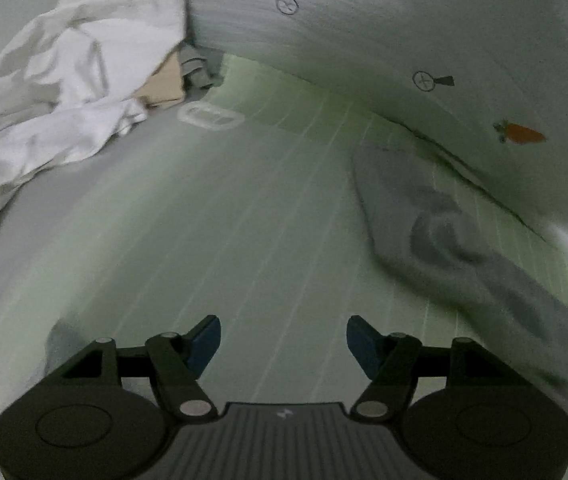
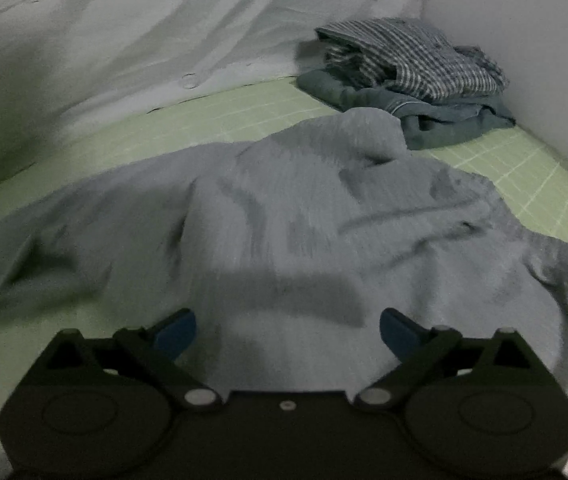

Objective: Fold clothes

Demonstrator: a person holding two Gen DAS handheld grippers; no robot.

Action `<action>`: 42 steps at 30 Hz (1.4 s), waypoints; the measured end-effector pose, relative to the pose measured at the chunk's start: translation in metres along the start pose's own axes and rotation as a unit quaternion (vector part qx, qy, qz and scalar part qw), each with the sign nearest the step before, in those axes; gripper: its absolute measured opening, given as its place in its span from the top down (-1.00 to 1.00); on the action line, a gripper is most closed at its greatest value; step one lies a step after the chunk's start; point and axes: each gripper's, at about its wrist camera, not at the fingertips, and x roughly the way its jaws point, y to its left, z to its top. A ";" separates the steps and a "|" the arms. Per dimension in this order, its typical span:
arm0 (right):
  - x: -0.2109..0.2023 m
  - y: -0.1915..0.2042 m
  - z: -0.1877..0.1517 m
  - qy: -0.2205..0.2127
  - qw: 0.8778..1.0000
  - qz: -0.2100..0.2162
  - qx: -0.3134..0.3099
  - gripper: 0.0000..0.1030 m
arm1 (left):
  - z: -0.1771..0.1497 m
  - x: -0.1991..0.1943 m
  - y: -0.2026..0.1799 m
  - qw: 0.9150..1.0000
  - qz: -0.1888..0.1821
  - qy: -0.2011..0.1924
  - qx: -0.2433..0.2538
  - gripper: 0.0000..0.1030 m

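Grey and rumpled, the sweatshirt [image 2: 304, 216] filled the centre of the right wrist frame, just beyond our right gripper [image 2: 288, 330], whose jaws stood apart and empty. Our left gripper [image 1: 283, 342] hung equally released over the green checked sheet [image 1: 212, 240]. We judged the cloth needed spreading flat before any crease. Folded striped clothes [image 2: 412, 62] sat upper right.

The pale green sheet [image 2: 504, 168] carries a grid of thin white lines. On it lies a plain light grey garment [image 2: 304, 220]. Beyond the sheet's far right corner sits a blue-and-white checked shirt [image 2: 416, 58] on a dull teal-grey cloth [image 2: 436, 116]. At the sheet's far left, a white garment [image 1: 56, 92] covers a beige piece [image 1: 166, 84]. An orange carrot print [image 1: 522, 133] with green leaves marks the whitish backdrop. Gripper pads [image 1: 206, 340] are blue on black.
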 end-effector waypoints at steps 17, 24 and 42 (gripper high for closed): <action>0.049 0.040 0.035 -0.012 0.999 -0.023 -0.045 -0.98 | 0.068 0.118 -0.100 0.997 -0.038 0.002 0.072 -0.22; 0.052 0.032 0.033 -0.017 1.000 -0.004 -0.024 -0.99 | 0.047 0.100 -0.174 0.971 -0.065 -0.049 0.226 0.94; 0.053 0.028 0.026 -0.029 1.000 0.008 0.004 -1.00 | 0.023 0.072 -0.177 0.961 -0.112 -0.058 0.247 0.10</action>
